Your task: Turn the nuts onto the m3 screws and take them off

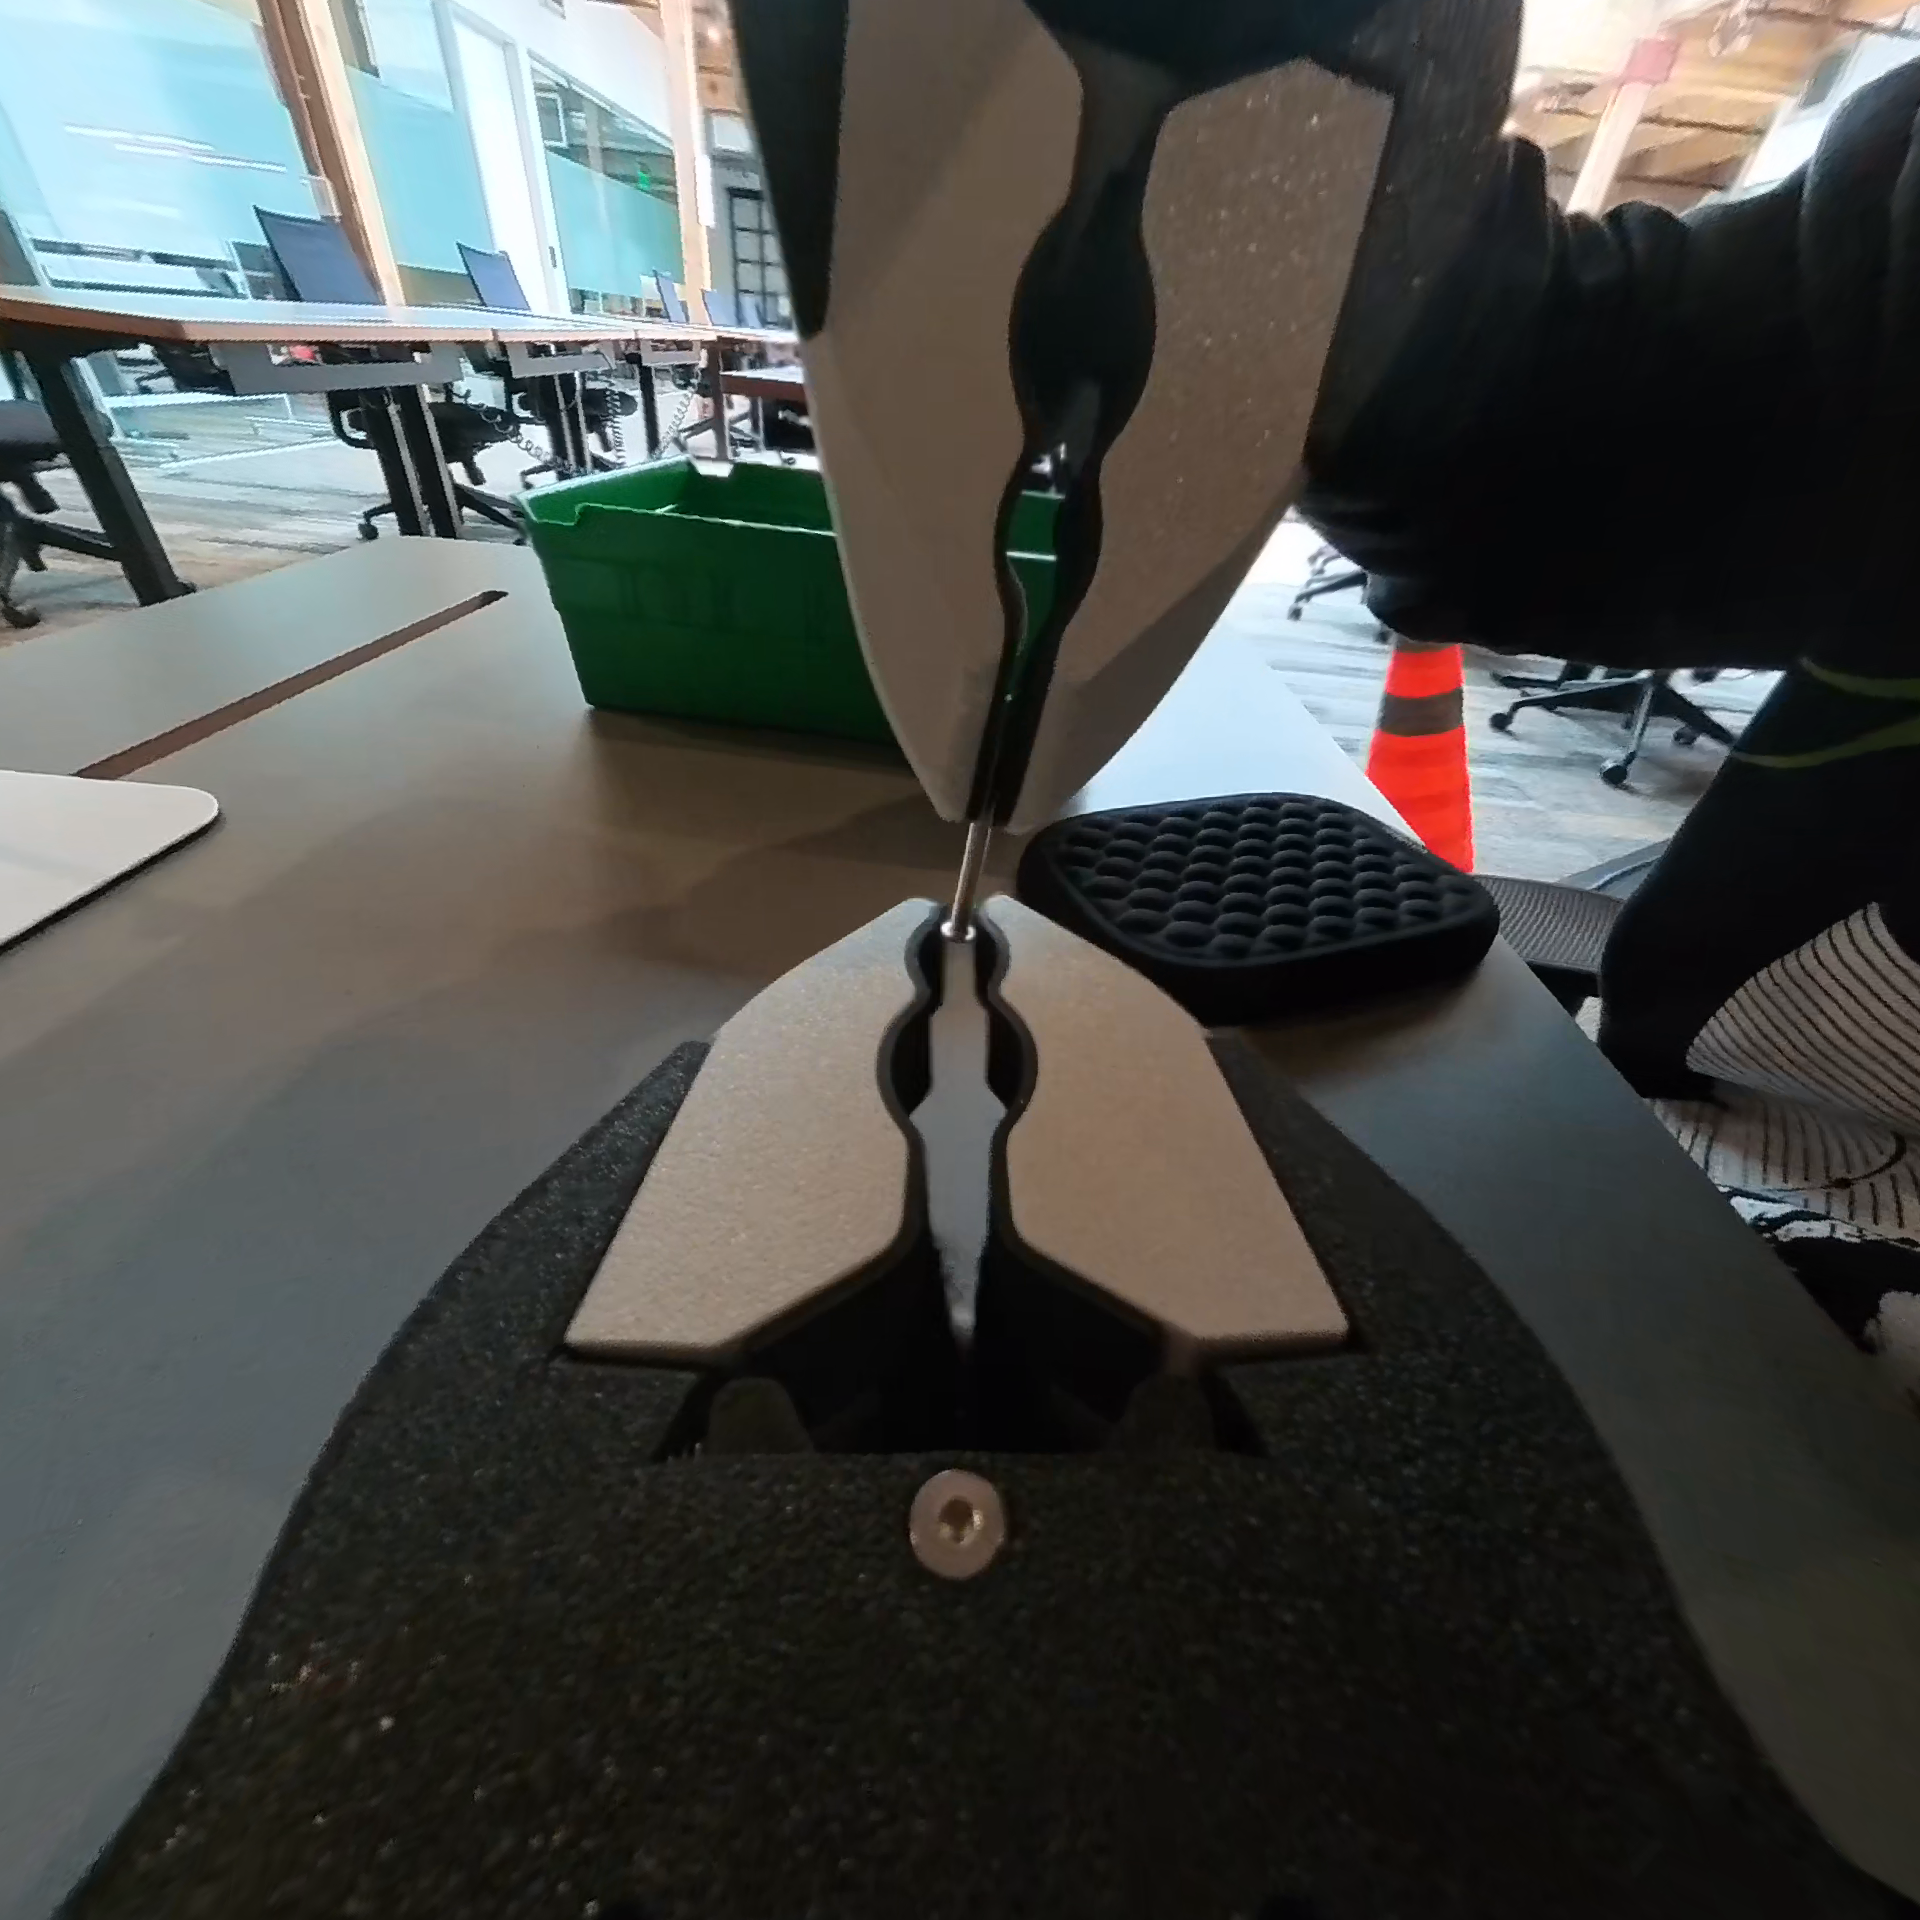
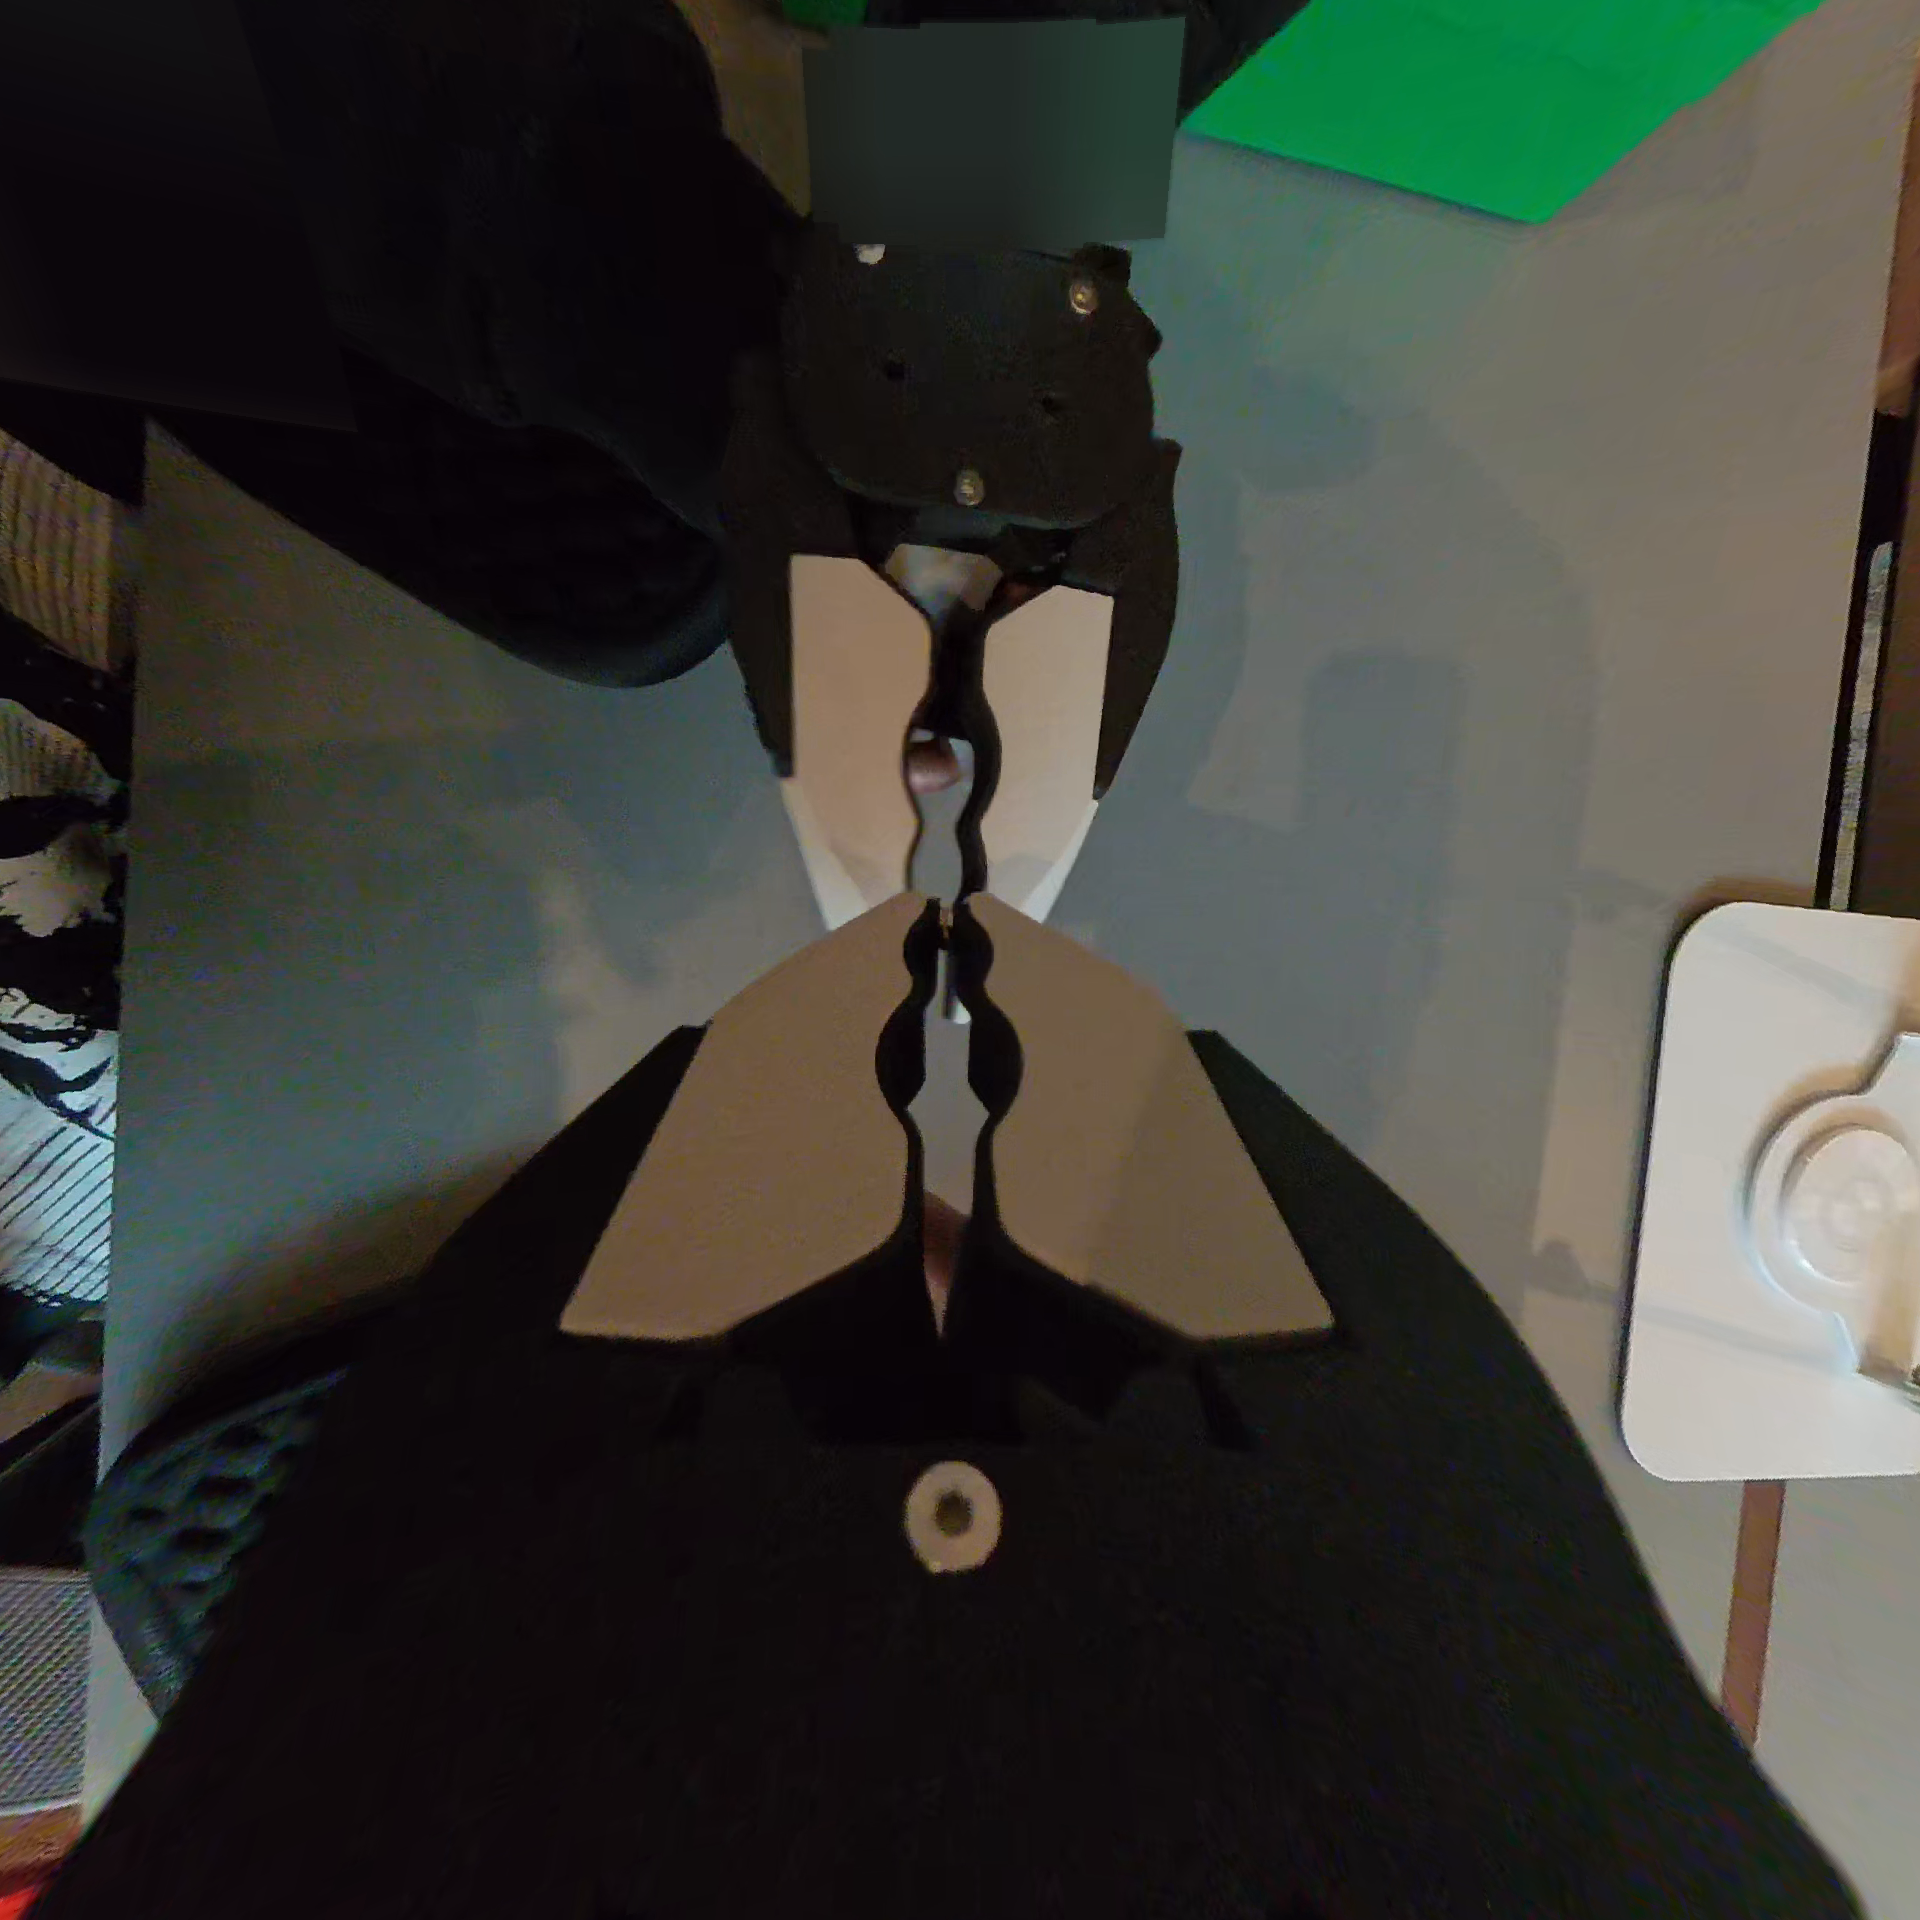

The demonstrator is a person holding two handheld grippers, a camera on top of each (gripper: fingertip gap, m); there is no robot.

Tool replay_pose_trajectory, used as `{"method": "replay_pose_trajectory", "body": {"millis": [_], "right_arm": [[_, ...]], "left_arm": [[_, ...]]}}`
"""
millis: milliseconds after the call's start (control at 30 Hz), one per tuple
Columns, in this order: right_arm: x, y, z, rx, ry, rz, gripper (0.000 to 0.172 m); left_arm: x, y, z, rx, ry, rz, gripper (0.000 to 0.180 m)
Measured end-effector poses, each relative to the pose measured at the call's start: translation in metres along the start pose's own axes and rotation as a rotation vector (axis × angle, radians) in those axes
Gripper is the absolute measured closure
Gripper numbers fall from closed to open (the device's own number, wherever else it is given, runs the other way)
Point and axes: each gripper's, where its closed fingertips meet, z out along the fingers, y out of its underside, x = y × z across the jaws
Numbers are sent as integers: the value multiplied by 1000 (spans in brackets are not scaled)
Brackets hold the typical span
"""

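The screw (image 1: pixel 975 871) stands almost upright in the air above the table (image 1: pixel 312 1039), a thin silver shaft spanning the short gap between the two grippers. Its lower end carries the nut (image 1: pixel 956 932), a small silver ring seated in the notch at the tips of the left gripper (image 1: pixel 958 928), whose fingers (image 1: pixel 790 1132) are clenched on it. The upper end of the shaft disappears between the tips of the right gripper (image 1: pixel 987 816), which comes down from above with its pads closed tight on the screw. In the right wrist view the two grippers meet tip to tip, the right gripper (image 2: pixel 943 914) nearest and the left one beyond it; the screw shows there only as a thin dark sliver.

Just right of the grippers a black honeycomb pad (image 1: pixel 1257 899) lies near the table edge. Behind them sits a green bin (image 1: pixel 707 613). A white tray (image 2: pixel 1787 1195) rests further off, and an orange cone (image 1: pixel 1423 748) stands on the floor.
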Motion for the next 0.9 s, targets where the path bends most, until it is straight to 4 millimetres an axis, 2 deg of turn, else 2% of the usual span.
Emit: {"method": "replay_pose_trajectory", "body": {"millis": [33, 100, 567, 900], "right_arm": [[1, 1, 0, -4, 2, 4, 170], [0, 2, 1, -11, -7, 14, 170], [0, 3, 4, -33, -27, 54, 170], [-2, 3, 5, -42, -32, 46, 170]], "left_arm": [[1, 1, 1, -11, -2, 10, 169], [3, 4, 3, -28, 3, 31, 166], [-2, 7, 5, -60, -51, 69, 179], [1, 10, 7, -77, -38, 76, 180]]}}
